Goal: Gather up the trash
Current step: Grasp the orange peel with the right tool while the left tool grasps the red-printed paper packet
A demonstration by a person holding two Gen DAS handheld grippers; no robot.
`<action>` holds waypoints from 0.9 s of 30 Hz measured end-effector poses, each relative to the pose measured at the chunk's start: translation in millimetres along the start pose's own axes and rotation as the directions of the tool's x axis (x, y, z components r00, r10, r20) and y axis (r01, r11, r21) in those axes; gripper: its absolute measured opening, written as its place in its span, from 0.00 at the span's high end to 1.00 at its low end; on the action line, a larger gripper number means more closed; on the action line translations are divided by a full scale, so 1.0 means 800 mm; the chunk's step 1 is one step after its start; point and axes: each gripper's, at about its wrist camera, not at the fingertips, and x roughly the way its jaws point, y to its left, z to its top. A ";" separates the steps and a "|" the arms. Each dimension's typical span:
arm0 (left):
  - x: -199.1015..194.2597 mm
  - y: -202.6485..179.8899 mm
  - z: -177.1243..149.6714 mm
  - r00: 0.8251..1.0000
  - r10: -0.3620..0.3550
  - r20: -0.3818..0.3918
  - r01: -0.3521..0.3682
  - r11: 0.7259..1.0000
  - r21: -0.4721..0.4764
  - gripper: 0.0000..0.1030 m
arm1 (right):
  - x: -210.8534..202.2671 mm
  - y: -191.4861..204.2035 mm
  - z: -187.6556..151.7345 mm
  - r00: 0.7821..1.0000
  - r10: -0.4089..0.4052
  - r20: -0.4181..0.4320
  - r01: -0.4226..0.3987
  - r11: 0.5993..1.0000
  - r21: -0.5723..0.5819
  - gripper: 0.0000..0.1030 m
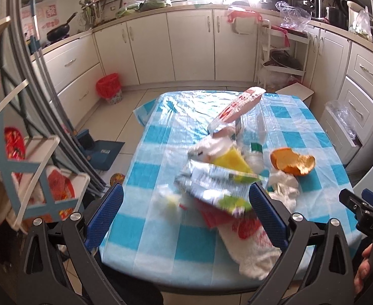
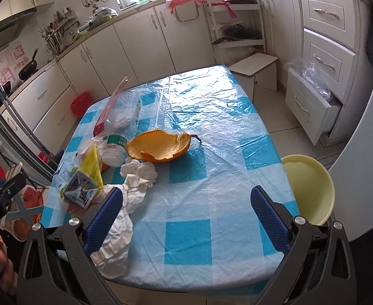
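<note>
Trash lies in a pile on the blue-checked tablecloth (image 1: 161, 127): a silver and yellow snack wrapper (image 1: 211, 180), an orange peel (image 1: 291, 164), a clear plastic bottle with a green label (image 1: 256, 150), crumpled white tissue (image 1: 285, 190), a red and white plastic bag (image 1: 249, 244) and a long red and white packet (image 1: 239, 106). My left gripper (image 1: 186, 213) is open, low over the near table edge, with the wrapper between its fingers. My right gripper (image 2: 186, 213) is open over the cloth (image 2: 224, 178), right of the white bag (image 2: 115, 231). The peel (image 2: 158, 147) lies ahead of it.
A red-lined bin (image 1: 109, 87) stands on the floor by the cabinets. A yellow stool (image 2: 310, 188) is at the table's right edge, a small white stool (image 2: 255, 68) beyond the far corner. A drawer (image 2: 310, 109) stands open at right. A dustpan (image 1: 102, 152) is left of the table.
</note>
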 end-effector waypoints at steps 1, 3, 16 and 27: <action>0.011 -0.008 0.013 1.000 -0.008 0.002 0.008 1.000 0.009 0.08 | 0.011 -0.003 0.006 1.000 -0.002 -0.011 0.002 1.000 0.007 0.06; 0.029 -0.024 0.031 1.000 -0.013 0.001 0.013 0.999 0.031 0.08 | 0.035 -0.009 0.017 1.000 -0.005 -0.029 0.005 1.000 0.015 0.06; 0.191 -0.163 0.139 0.998 0.029 -0.057 -0.020 0.990 0.143 0.08 | 0.111 -0.025 0.040 0.998 0.024 -0.066 -0.019 0.997 0.074 0.06; 0.240 -0.140 0.183 0.988 -0.097 -0.119 0.104 0.993 0.049 1.00 | 0.127 -0.021 0.054 0.993 0.101 -0.055 -0.098 0.994 0.057 0.68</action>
